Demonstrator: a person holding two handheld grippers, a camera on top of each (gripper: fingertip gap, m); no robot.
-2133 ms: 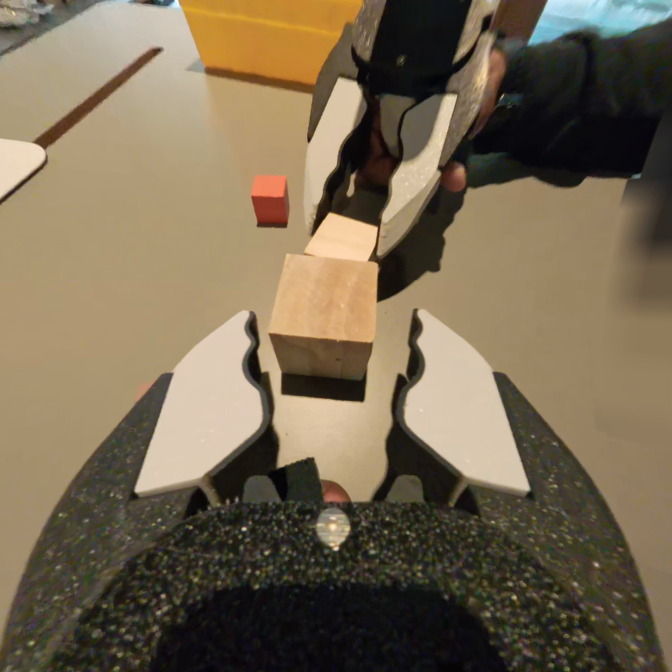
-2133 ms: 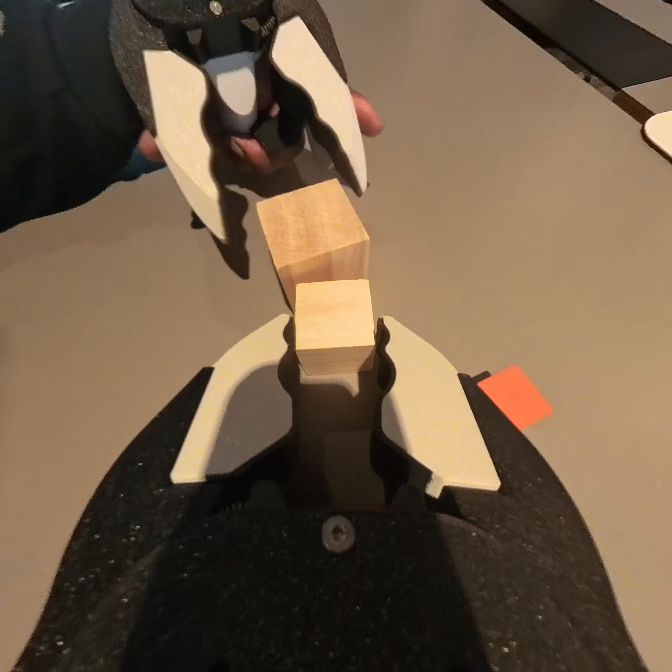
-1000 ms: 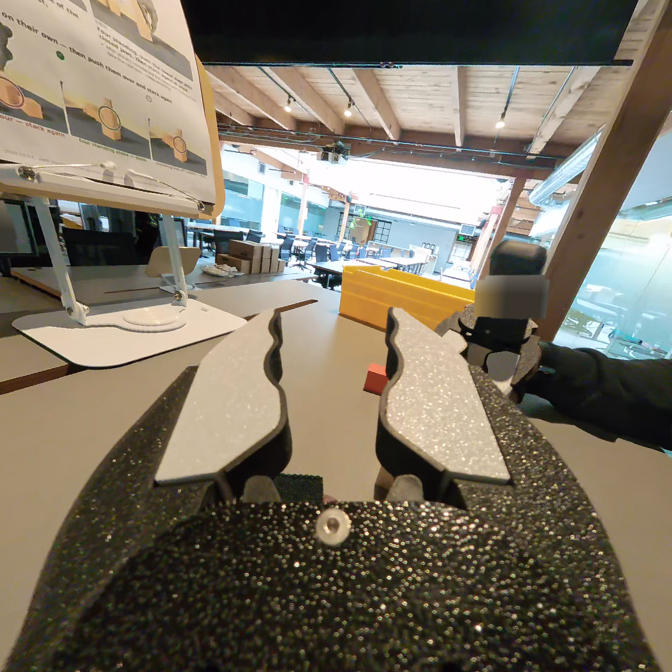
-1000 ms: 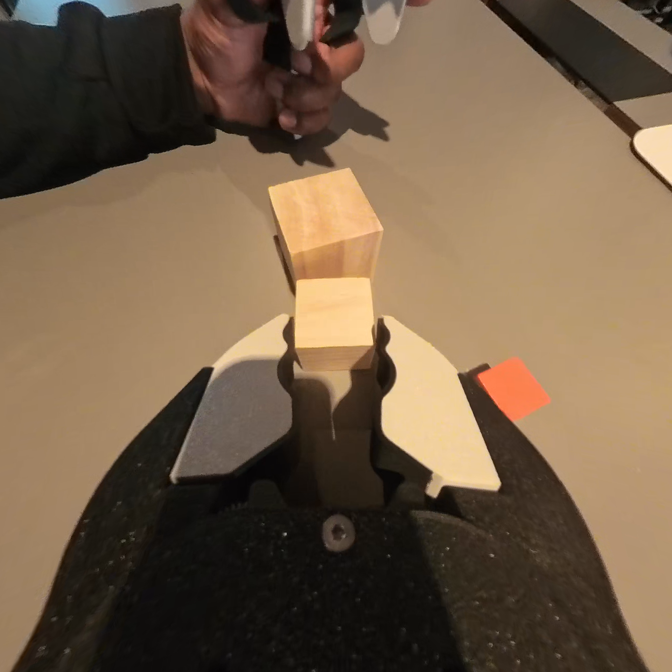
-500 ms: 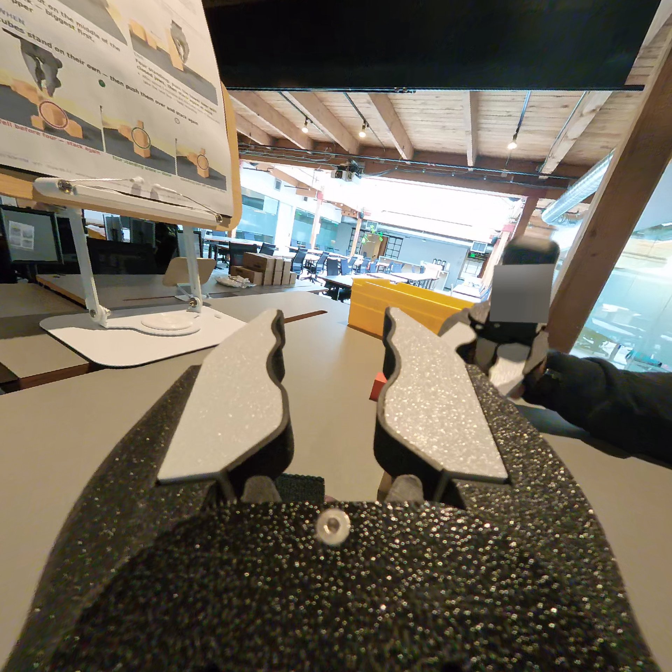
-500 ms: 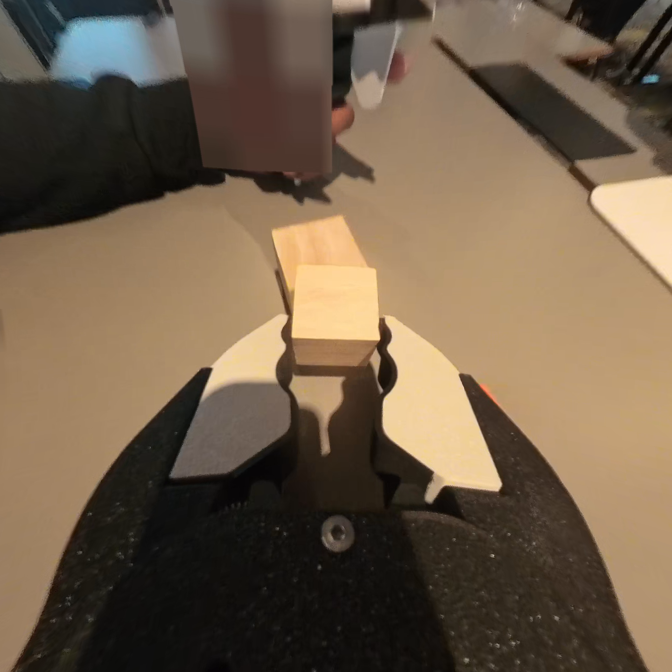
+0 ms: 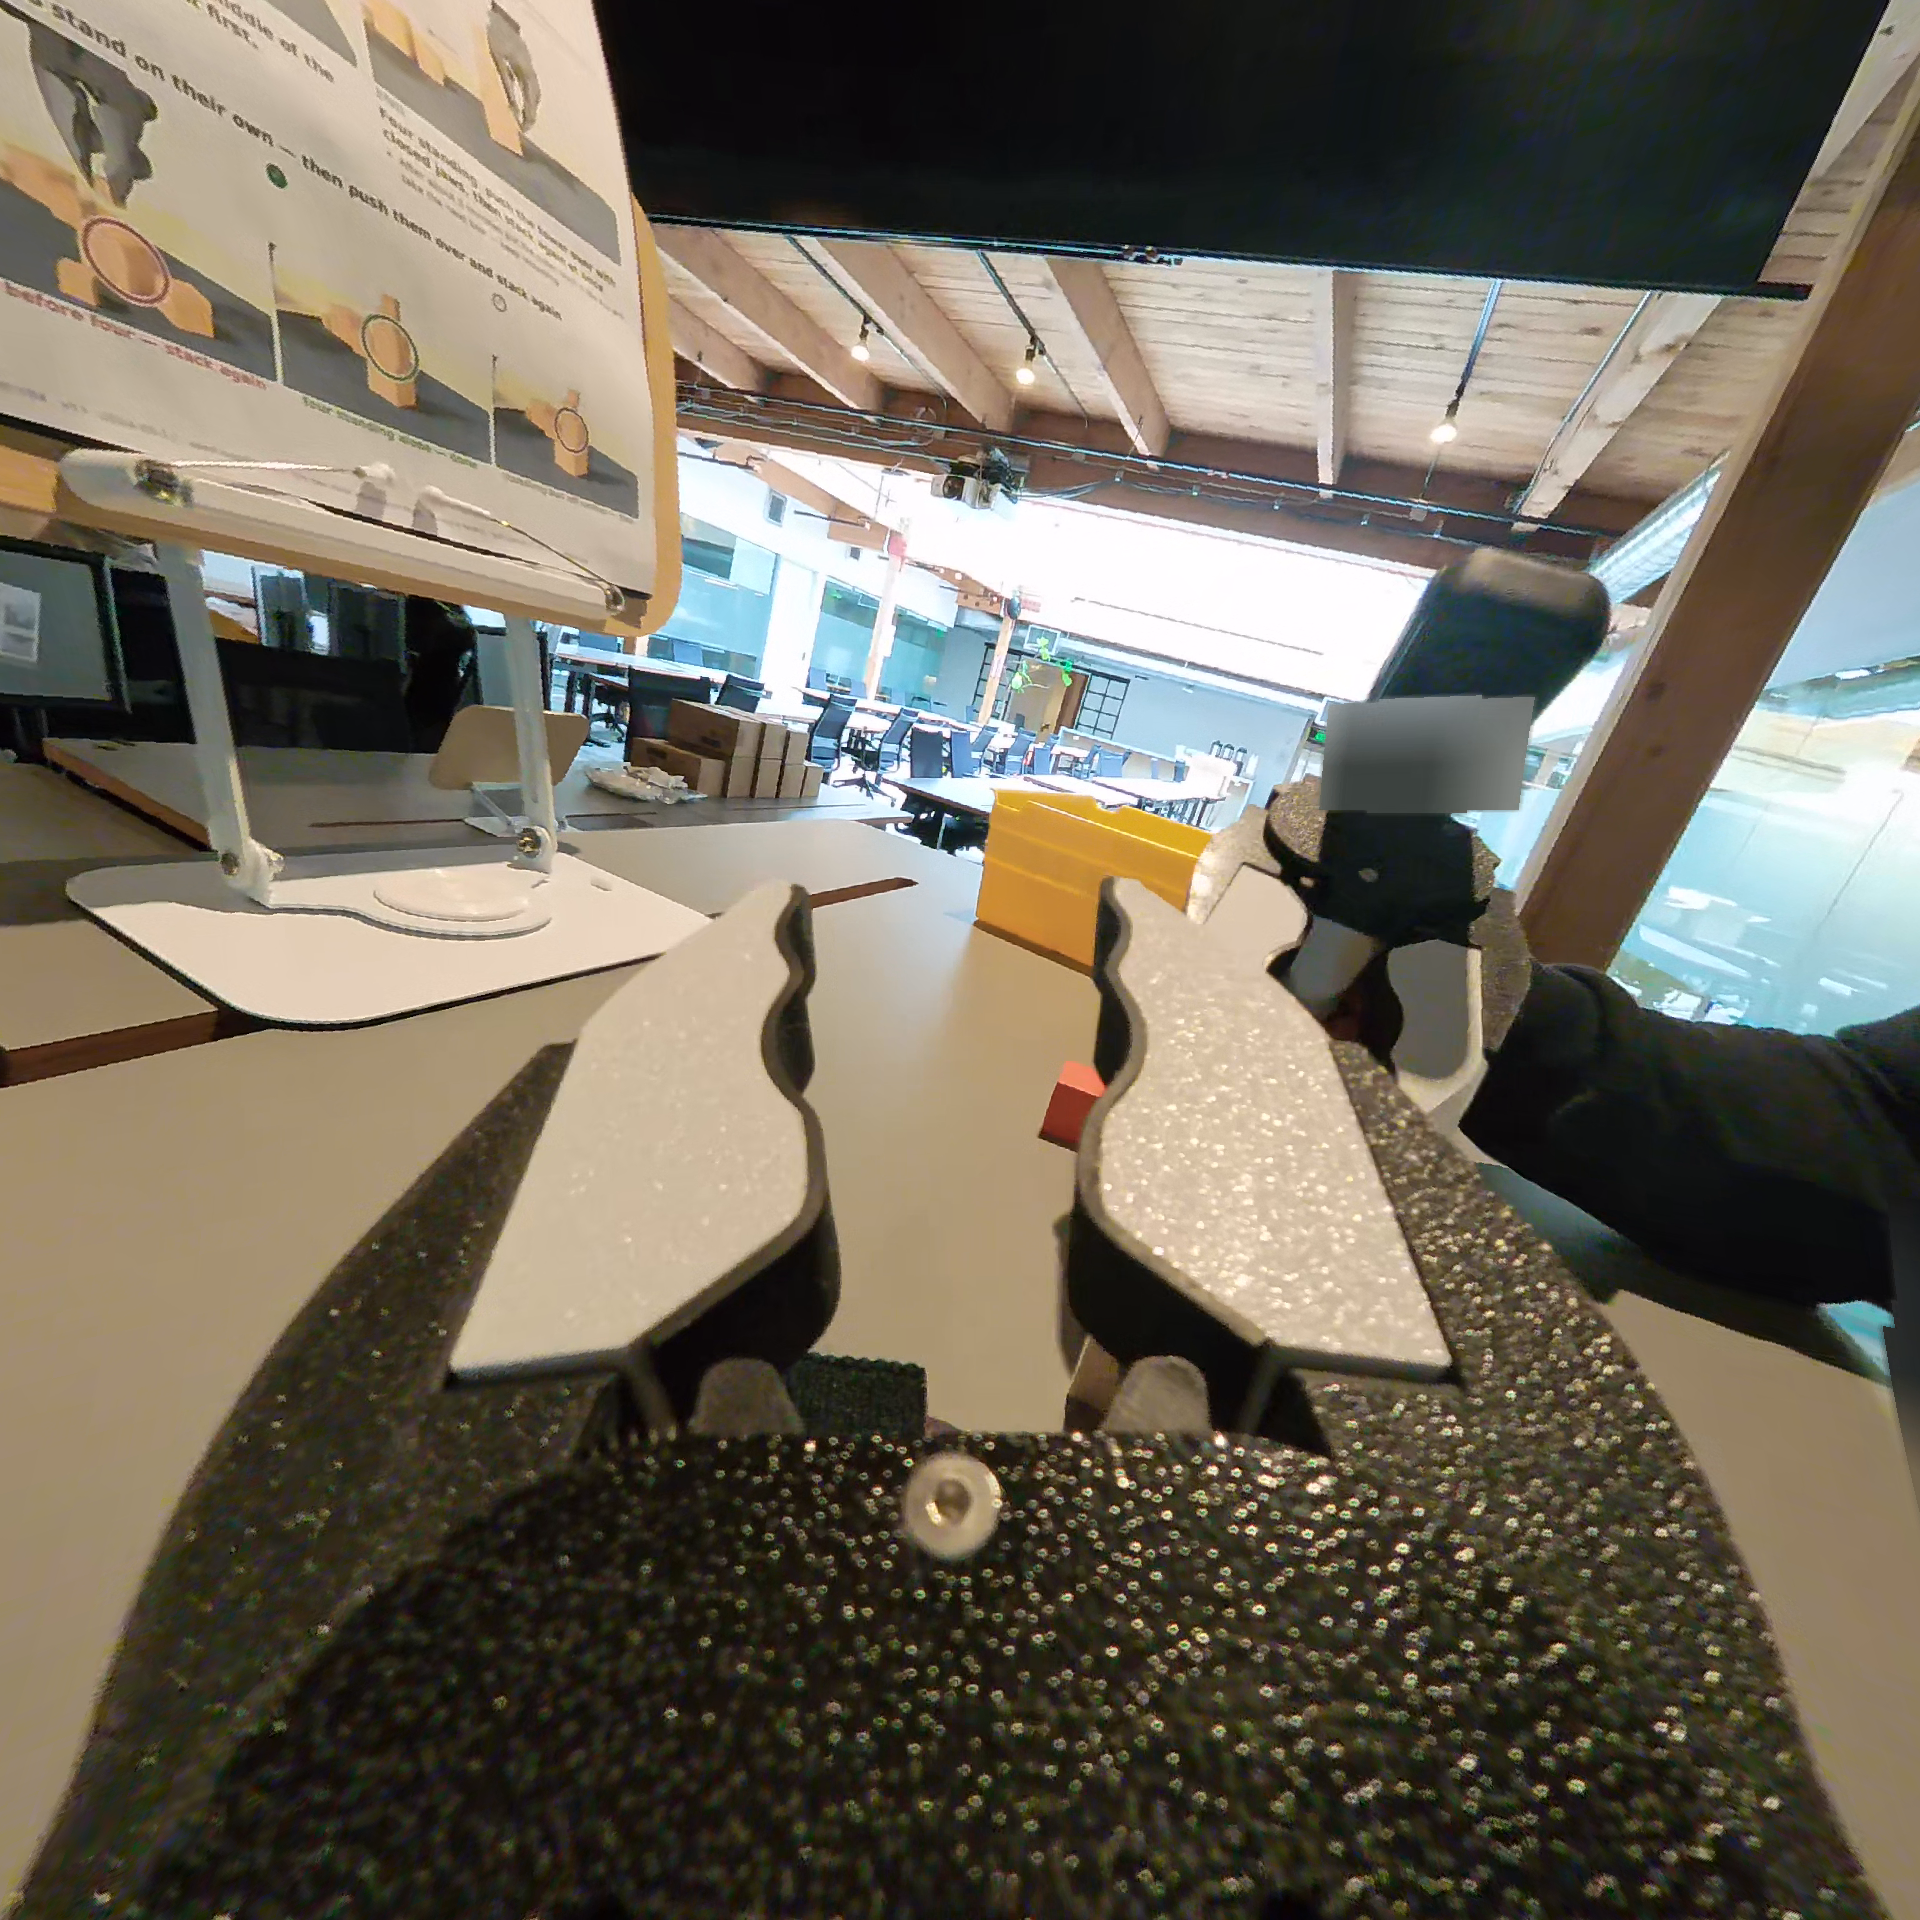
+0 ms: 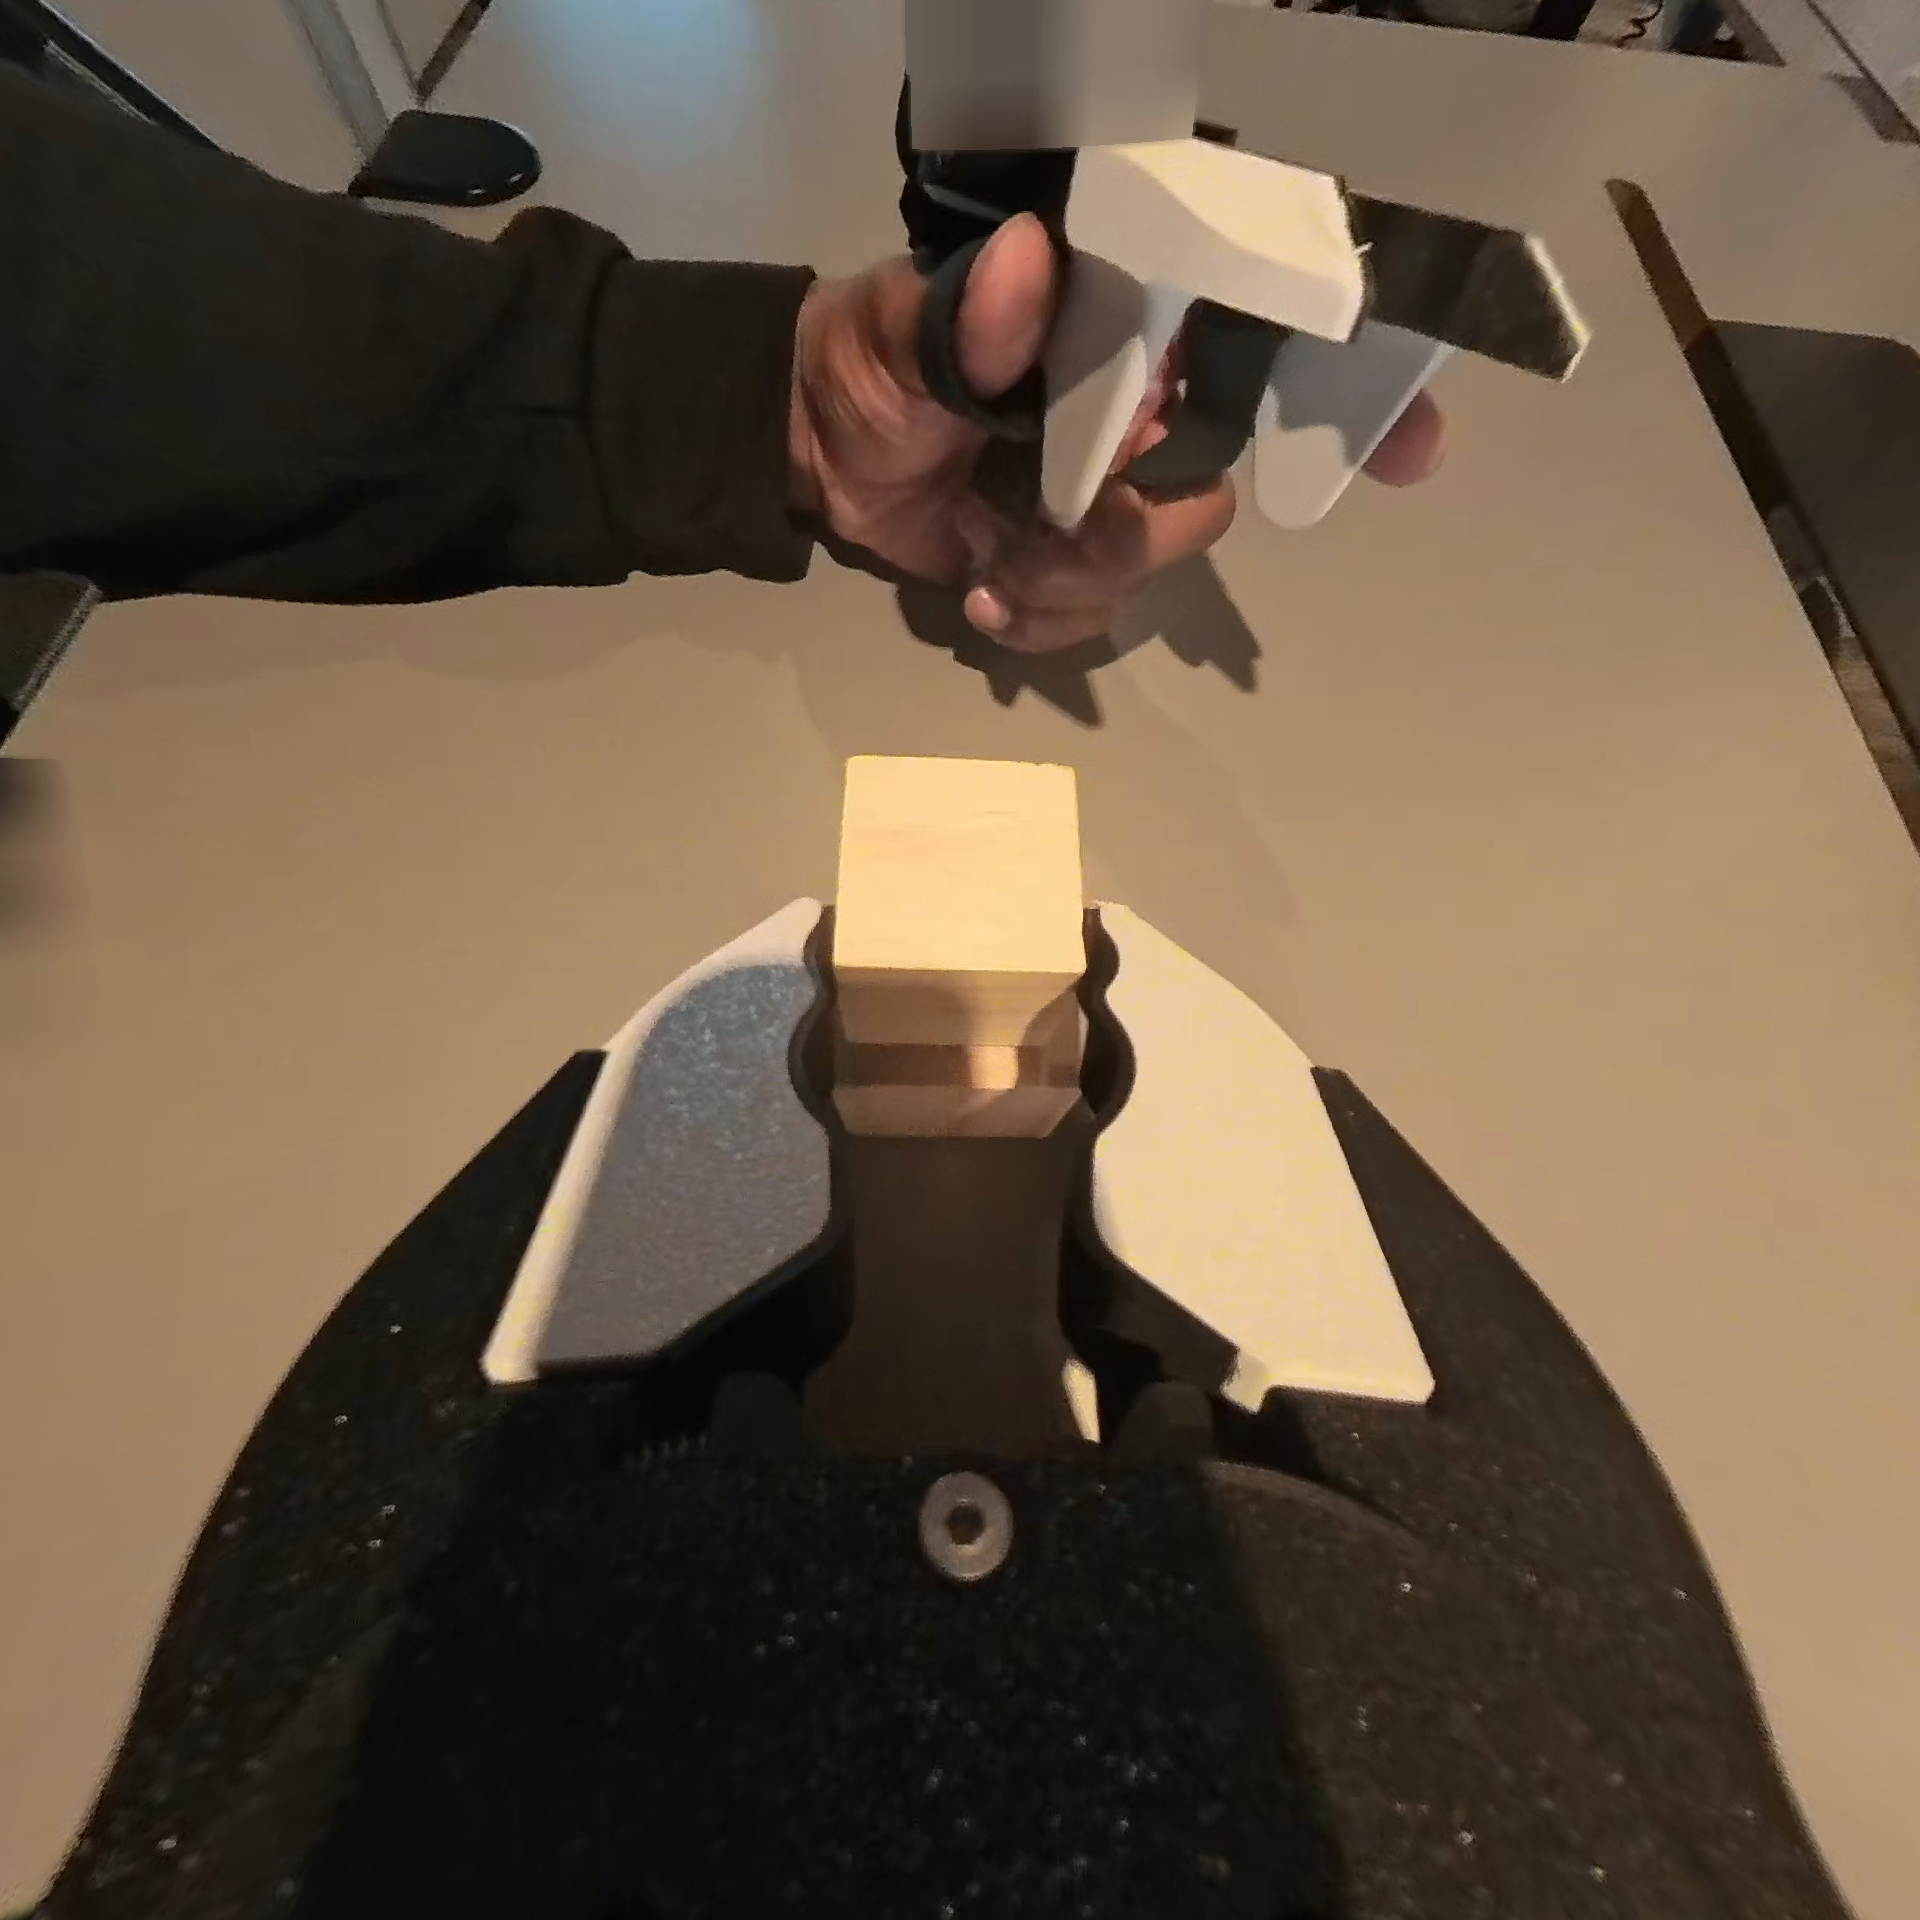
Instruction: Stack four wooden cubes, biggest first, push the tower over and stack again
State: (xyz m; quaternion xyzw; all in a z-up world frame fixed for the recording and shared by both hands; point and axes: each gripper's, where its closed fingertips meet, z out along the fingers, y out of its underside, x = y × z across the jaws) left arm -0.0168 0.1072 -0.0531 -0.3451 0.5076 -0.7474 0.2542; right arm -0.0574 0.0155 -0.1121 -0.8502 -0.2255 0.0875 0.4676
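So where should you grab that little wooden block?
Probably by its two flat, opposite sides, one finger on each, the way the right tool grips the block. Those sides are parallel, so it should not twist. Come in from the near side, leaving the bottom bare so it can land on the other block below.

Pale, light-grained wooden cube [image 8: 958, 868] glowing creamy yellow on top, a darker brown band showing just beneath it. Off-white flat fingers [image 8: 1226, 1122] on a speckled black gripper body [image 8: 935, 1662]. Matte grey-beige table [image 8: 416, 883]. Across the way, a bright yellow bin [image 7: 1081, 883] and a small red-orange square [image 7: 1075, 1110].
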